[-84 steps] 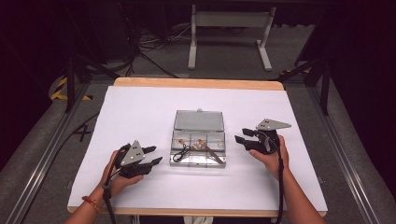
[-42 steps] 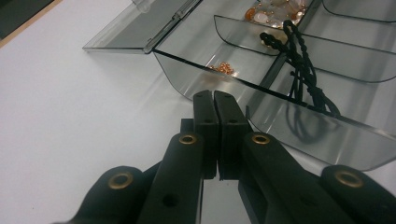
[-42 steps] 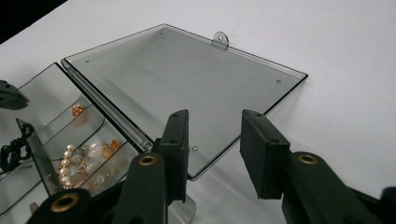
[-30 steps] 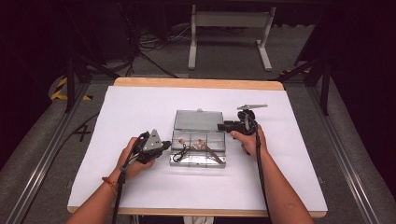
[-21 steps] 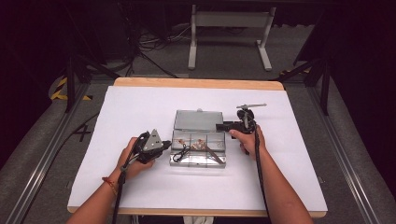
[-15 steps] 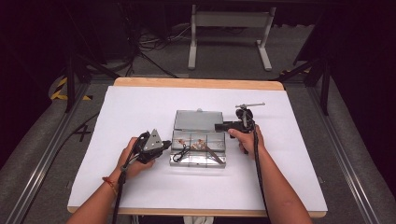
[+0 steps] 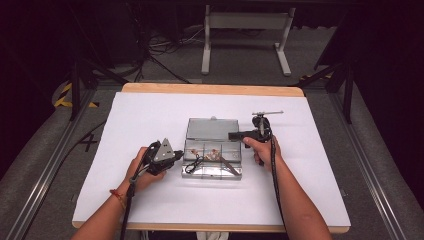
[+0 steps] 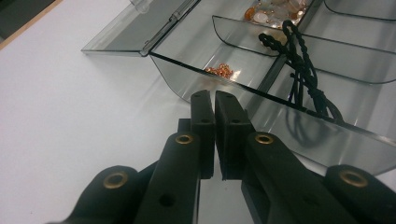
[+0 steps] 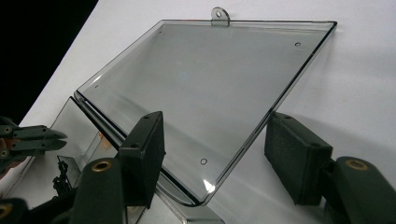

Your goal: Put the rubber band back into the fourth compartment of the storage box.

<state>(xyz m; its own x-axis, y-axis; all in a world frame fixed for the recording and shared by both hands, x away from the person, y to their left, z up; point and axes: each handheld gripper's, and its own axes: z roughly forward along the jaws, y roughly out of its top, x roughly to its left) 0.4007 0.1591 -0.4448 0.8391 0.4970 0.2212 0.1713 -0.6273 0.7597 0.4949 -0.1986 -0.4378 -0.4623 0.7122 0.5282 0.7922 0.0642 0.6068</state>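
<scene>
Clear compartment box (image 7: 212, 161) sits mid-bench, lid (image 7: 212, 128) swung flat toward the far edge — long axis runs left-right, hinge along it. Right gripper (image 7: 239, 135) is nearer the lid: its jaws are spread, straddling the lid's right near corner (image 9: 205, 186), not yet pinching. Left gripper (image 7: 176, 154) waits just beside the box's left wall, jaws pressed together on nothing. Likely next — close the lid.

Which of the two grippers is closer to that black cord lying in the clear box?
Left. The left gripper sits at the box's near wall, just short of the black cord. The right gripper is over the open lid, farther away.
</scene>
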